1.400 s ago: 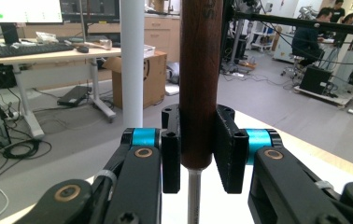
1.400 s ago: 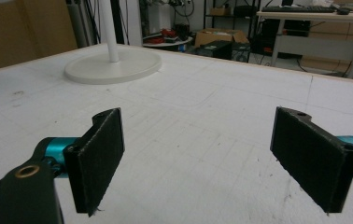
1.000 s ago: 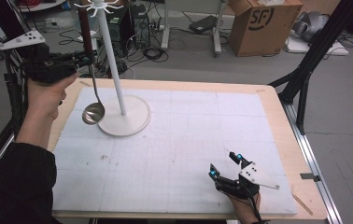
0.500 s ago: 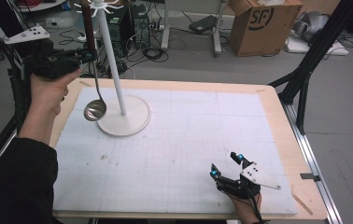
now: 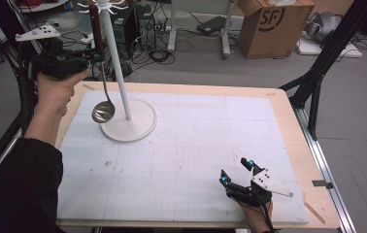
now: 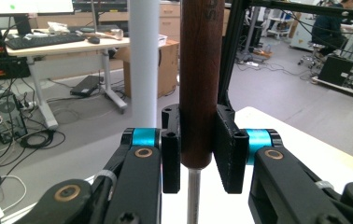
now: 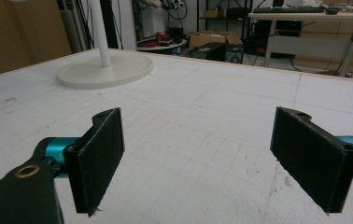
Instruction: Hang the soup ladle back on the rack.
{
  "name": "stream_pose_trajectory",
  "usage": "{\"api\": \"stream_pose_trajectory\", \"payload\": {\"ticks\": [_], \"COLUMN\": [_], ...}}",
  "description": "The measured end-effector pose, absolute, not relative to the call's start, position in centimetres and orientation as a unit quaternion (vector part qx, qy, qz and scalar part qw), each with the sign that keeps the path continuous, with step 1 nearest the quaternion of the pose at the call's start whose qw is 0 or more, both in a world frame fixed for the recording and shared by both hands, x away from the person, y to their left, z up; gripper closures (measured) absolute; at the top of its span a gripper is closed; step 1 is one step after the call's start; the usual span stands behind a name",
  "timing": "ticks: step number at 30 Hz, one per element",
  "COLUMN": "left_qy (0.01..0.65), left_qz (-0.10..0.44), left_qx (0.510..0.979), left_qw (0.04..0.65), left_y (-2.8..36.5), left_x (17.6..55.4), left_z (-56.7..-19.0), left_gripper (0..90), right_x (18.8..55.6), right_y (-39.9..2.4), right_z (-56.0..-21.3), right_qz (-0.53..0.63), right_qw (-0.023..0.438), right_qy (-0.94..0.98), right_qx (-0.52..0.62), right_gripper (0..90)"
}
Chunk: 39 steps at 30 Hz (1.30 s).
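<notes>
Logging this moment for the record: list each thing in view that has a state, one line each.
Ladle: hanging upright, clear of the table, wooden handle clamped, bowl down beside the stand's pole.
Left gripper: shut on the ladle's handle, held up near the pole.
Right gripper: open, nothing between its jaws, low over the mat.
Hook stand: upright on the mat.
Cardboard box: flaps open, on the floor.

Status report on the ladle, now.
Left tongs shut on ladle handle, ladle hanging upright beside white stand. Right tongs open, empty, low over mat. Nothing in the way.
</notes>
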State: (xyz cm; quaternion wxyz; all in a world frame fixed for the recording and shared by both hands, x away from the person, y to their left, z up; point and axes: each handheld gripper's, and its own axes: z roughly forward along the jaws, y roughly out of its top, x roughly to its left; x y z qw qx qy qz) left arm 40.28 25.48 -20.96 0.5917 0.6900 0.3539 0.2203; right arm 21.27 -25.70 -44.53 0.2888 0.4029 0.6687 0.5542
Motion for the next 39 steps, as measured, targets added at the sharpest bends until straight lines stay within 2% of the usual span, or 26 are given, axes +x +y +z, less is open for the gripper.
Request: {"api": "stream_pose_trajectory", "payload": {"ticks": [12,18,20,22,28,32,36,39], "left_qy": [0.359,0.341,0.348,0.353,0.349,0.331,0.315,0.303], "left_qz": [0.218,0.232,0.229,0.228,0.224,0.250,0.252,0.260], "left_qx": [0.682,0.683,0.680,0.679,0.676,0.665,0.664,0.664], "left_qw": [0.599,0.603,0.603,0.602,0.609,0.621,0.630,0.633], "left_y": [25.2,25.1,25.4,25.6,26.0,25.7,25.2,24.8], "left_x": [41.4,41.3,41.3,41.2,39.7,37.3,35.0,33.5], "left_z": [-21.8,-22.3,-22.6,-23.1,-25.1,-26.3,-27.5,-28.5], "left_gripper": [74.1,72.4,61.0,55.1,44.6,33.5,27.0,25.8], "right_x": [21.3,21.3,21.3,21.2,21.3,21.3,21.2,21.3], "right_y": [-25.8,-25.8,-25.8,-25.8,-25.6,-25.3,-24.9,-24.8], "right_z": [-44.7,-44.7,-44.7,-44.7,-44.7,-44.6,-44.7,-44.6], "right_qz": [0.551,0.550,0.550,0.550,0.550,0.551,0.550,0.549], "right_qw": [0.290,0.291,0.290,0.290,0.287,0.282,0.281,0.281], "right_qy": [0.668,0.668,0.668,0.670,0.672,0.677,0.681,0.682], "right_qx": [0.407,0.408,0.408,0.406,0.404,0.398,0.393,0.392], "right_gripper": [16.4,16.4,16.4,16.4,16.4,16.3,16.3,16.3]}}
